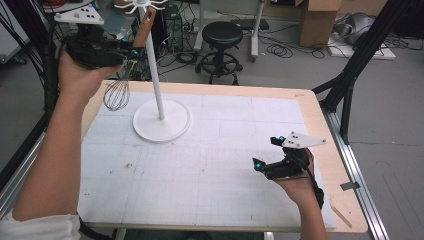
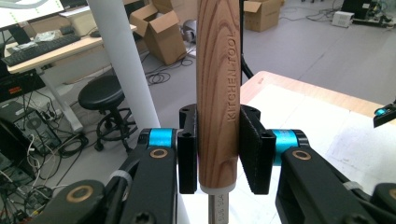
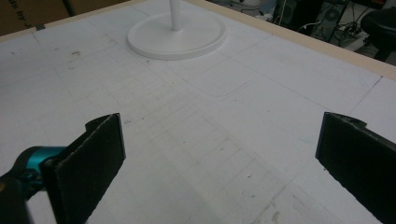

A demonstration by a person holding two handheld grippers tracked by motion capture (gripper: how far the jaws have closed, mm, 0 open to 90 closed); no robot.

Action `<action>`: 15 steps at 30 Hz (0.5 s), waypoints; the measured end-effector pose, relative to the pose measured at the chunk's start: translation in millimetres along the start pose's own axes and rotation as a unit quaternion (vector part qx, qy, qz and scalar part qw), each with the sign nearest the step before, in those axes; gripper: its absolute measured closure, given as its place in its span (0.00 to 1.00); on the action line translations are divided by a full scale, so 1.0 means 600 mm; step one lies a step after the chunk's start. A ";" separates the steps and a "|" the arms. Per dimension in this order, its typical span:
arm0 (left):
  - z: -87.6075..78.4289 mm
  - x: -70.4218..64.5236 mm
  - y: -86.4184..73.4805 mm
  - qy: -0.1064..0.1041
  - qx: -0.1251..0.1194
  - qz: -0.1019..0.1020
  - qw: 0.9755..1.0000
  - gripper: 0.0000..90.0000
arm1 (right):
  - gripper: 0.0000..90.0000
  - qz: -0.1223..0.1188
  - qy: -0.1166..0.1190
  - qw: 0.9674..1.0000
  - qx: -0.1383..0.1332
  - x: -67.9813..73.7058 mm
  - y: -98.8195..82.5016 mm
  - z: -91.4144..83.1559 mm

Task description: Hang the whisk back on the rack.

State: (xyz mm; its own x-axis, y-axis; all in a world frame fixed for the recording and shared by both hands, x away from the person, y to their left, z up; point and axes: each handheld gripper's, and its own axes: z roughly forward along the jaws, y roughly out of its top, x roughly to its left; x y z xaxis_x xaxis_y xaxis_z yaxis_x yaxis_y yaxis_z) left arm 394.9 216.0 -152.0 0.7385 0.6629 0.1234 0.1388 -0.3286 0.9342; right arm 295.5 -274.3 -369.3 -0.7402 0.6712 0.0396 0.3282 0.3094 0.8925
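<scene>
A whisk with a wooden handle (image 1: 144, 27) and wire head (image 1: 117, 92) hangs in the air at the table's far left, handle up, close beside the white pole (image 1: 154, 65) of a hook stand. My left gripper (image 1: 131, 53) is shut on the handle (image 2: 218, 93), which reads "KITCHEN TOOL", near its lower end. The stand's round base (image 1: 161, 121) rests on the white mat, and its pole (image 2: 123, 65) rises just left of the handle. My right gripper (image 1: 267, 153) hovers low over the mat at the right, jaws wide open and empty (image 3: 219, 158).
White hooks (image 1: 145, 5) crown the stand's pole. The stand base (image 3: 176, 36) lies ahead of the right gripper. The wooden table edge (image 1: 320, 115) frames the white gridded mat (image 1: 210, 165). A black stool (image 1: 221, 35), cables and cardboard boxes (image 1: 320, 20) stand on the floor beyond.
</scene>
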 end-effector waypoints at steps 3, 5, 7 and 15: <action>-0.002 -0.001 0.001 0.003 -0.003 0.001 1.000 0.78 | 0.00 -0.001 -0.001 1.000 0.001 -0.001 0.000 0.001; -0.005 0.000 0.001 0.001 -0.010 -0.004 1.000 0.78 | 0.00 -0.001 0.000 1.000 0.002 -0.001 0.000 0.002; -0.006 0.001 0.001 0.003 -0.010 -0.004 1.000 0.78 | 0.00 0.000 0.000 1.000 0.002 0.000 0.000 0.001; -0.002 0.008 -0.002 0.015 -0.001 -0.011 1.000 0.79 | 0.00 -0.001 0.000 1.000 0.001 0.000 0.000 0.001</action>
State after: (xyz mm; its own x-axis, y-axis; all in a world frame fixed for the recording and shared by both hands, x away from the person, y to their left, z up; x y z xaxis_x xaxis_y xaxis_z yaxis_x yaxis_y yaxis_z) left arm 397.6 220.3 -152.2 0.7153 0.6897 0.1124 0.1532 -0.3117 0.9377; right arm 295.8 -274.0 -369.3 -0.7408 0.6707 0.0377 0.3283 0.3125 0.8914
